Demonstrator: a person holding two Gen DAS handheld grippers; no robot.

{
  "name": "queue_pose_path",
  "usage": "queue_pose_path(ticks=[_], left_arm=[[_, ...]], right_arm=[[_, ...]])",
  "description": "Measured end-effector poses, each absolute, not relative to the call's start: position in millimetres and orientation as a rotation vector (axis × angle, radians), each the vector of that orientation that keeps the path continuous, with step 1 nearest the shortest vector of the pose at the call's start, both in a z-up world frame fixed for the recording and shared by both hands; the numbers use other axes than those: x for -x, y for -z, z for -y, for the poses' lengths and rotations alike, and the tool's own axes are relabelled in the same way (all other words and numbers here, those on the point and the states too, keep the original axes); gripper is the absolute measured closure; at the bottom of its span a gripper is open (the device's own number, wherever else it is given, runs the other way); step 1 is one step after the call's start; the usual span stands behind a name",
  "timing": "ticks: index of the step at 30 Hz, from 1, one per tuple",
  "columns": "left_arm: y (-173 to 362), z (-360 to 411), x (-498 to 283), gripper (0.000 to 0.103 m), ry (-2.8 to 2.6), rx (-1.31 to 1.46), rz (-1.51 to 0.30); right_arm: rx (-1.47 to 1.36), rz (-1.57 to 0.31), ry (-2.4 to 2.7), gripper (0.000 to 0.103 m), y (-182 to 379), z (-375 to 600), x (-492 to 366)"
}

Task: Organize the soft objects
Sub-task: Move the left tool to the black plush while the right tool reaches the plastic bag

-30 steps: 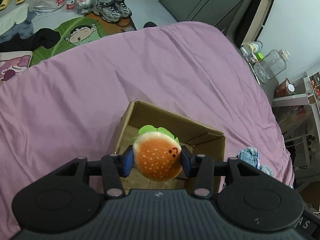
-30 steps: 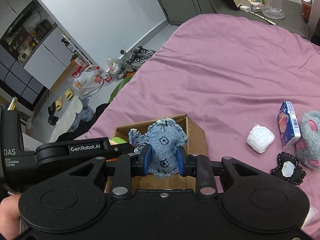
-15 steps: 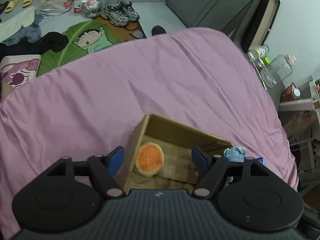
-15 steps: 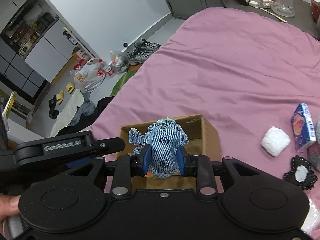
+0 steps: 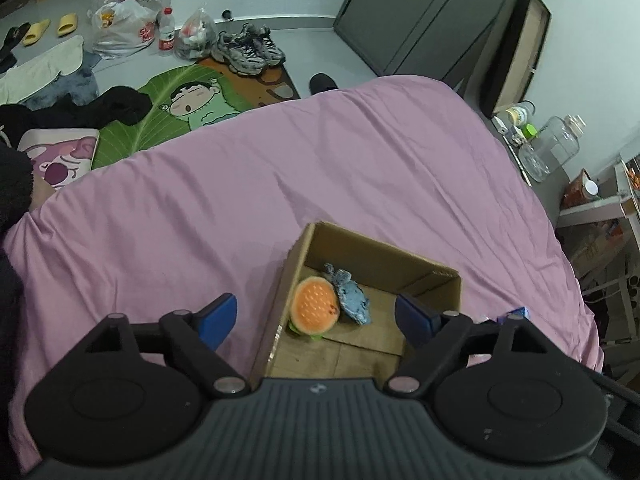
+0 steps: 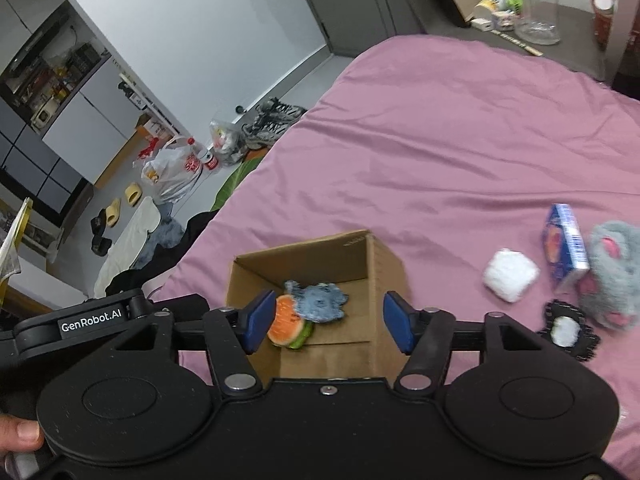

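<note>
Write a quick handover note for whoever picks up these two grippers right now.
Left hand-held gripper: open, empty, above the cardboard box.
Right hand-held gripper: open, empty, also over the box.
Done: burger plush and denim plush lie touching inside the box.
Left on the pink bedspread, right of the box: white fluffy ball, grey furry plush, black-and-white lacy piece. A blue carton lies there too; it looks rigid, so probably leave it.

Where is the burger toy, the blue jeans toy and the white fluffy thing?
burger toy (image 5: 315, 309), left wrist view, on its orange bun.
blue jeans toy (image 6: 320, 302), right wrist view, on its denim body.
white fluffy thing (image 6: 510, 275), right wrist view, on its middle.
</note>
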State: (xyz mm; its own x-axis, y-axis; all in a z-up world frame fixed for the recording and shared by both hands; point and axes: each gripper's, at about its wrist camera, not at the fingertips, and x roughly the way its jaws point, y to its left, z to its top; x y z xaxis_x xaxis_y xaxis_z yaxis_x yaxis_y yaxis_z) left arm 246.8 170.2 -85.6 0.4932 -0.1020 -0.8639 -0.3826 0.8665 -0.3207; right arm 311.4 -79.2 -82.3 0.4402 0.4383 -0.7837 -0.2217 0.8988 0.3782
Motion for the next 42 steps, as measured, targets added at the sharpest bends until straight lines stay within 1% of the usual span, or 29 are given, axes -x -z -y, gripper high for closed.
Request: queue_pose_path(ticks=[6,11,21,29,42], left_arm=[[79.1,-146.8,-240.1,0.017,-0.159,0.497,-1.050],[71.1,-122.7,-235.2,0.017,-0.131,0.472,-1.040],[60.4,-71.3,-231.4,0.017,-0.087,0.433,-1.022],[63.0,-36.0,-229.2,0.017,-0.068,0.379,-1.037],[73.7,14.6,-225.8,0.017,-0.033,0.313,-1.061]], right_arm=[[-0.252,-1.022,-0.372,0.041,73.2,116.5,-304.0],[-0.269,-1.000,-0.344,0.032,68.3,148.0,-297.3],[-0.300,-1.010,-0.288,0.031,77.0,203.8,-287.0],[-0.338,-1.048,-0.253,0.031,93.1,240.9,-279.2],[-0.409,-1.160,-0.192,0.031,140.9,282.0,-270.1]])
